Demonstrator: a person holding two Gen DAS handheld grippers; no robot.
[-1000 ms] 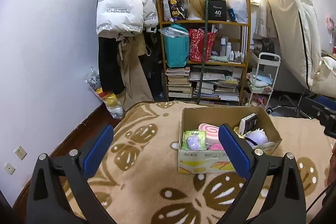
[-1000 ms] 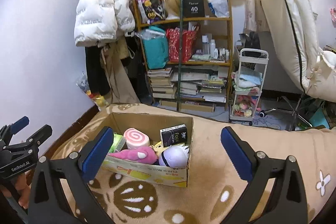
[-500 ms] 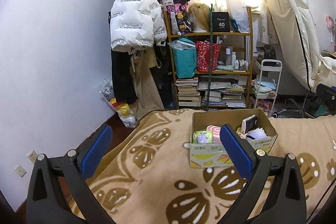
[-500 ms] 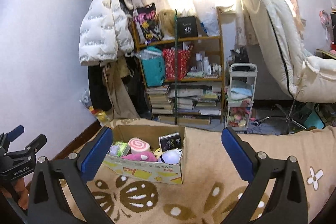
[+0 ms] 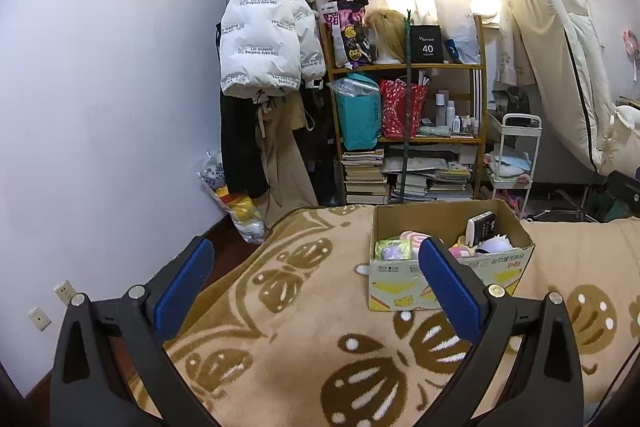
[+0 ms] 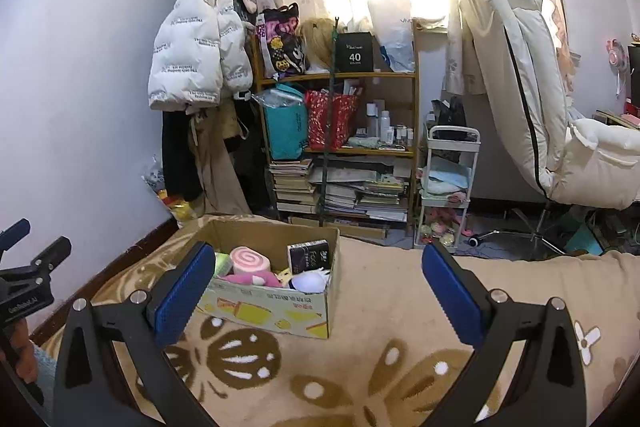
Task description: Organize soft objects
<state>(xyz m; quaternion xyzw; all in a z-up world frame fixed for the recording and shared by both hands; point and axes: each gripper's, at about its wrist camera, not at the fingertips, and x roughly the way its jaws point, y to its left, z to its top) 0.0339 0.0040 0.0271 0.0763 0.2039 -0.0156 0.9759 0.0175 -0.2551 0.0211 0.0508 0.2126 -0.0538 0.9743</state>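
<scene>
Both grippers pull back from a box of soft toys on a patterned blanket.

The left gripper [image 5: 316,275] and right gripper [image 6: 316,279], each spread wide and holding nothing, now sit higher and farther from the box [image 6: 276,311] than a second ago, when it filled more of both views. Inside lie a pink swirl plush [image 6: 250,259], a pink toy [image 6: 256,279], a white-and-purple plush [image 6: 308,282], a green pack [image 5: 394,249] and a dark carton [image 6: 310,257], apparently unmoved. The retreat suggests the packing is finished or paused; no loose soft item shows on the blanket [image 6: 380,307], though its near edge is hidden.
</scene>
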